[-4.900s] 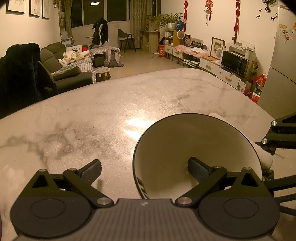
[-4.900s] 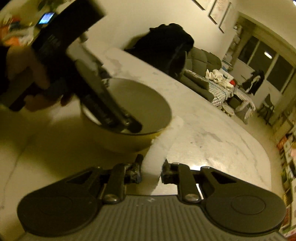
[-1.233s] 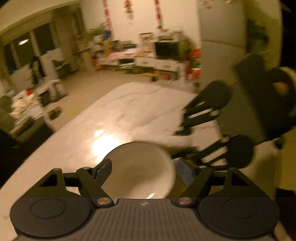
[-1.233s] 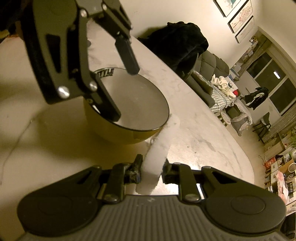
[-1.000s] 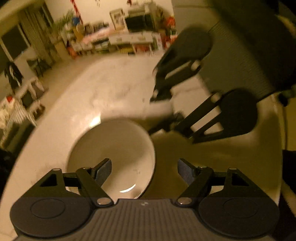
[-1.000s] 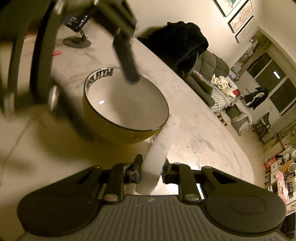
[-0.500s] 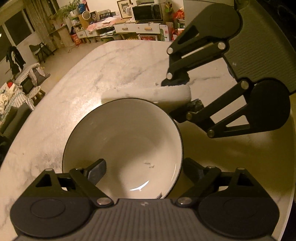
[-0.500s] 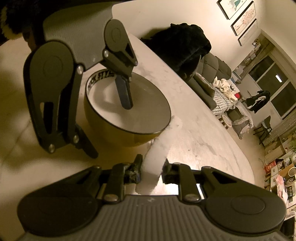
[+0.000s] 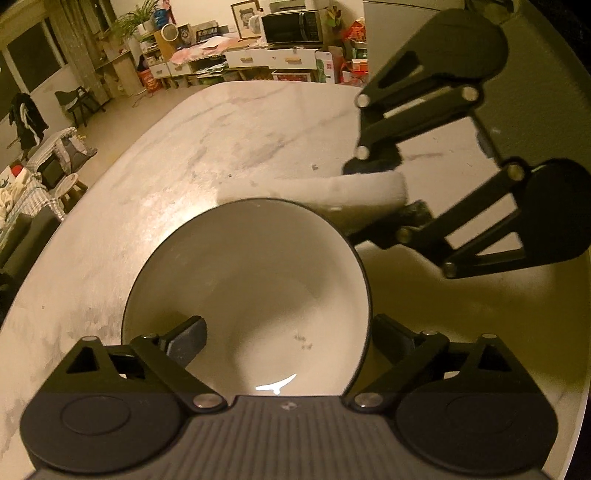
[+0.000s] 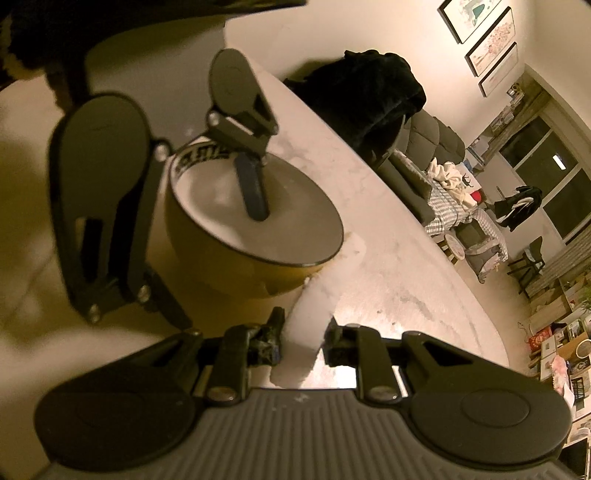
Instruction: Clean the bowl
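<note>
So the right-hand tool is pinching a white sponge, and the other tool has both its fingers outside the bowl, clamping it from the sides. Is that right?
Not quite. The right gripper does pinch the white sponge, but the left gripper straddles the bowl rim: one finger inside, one outside. The right wrist view shows the inner finger clearly.

The left wrist view looks steeply down from close above the bowl [image 9: 247, 295], facing across the desk [image 9: 229, 125] toward the cabinets and microwave [image 9: 291, 26] at the far wall. The right wrist view sits low beside the bowl [image 10: 255, 225], just off the desk [image 10: 399, 266], facing the sofa [image 10: 424, 162] and windows. Both share the bowl, the white sponge [image 9: 332, 188] [image 10: 314, 314] and the desk, and each shows the other claw: right claw [image 9: 384, 184], left claw [image 10: 207, 258].
</note>
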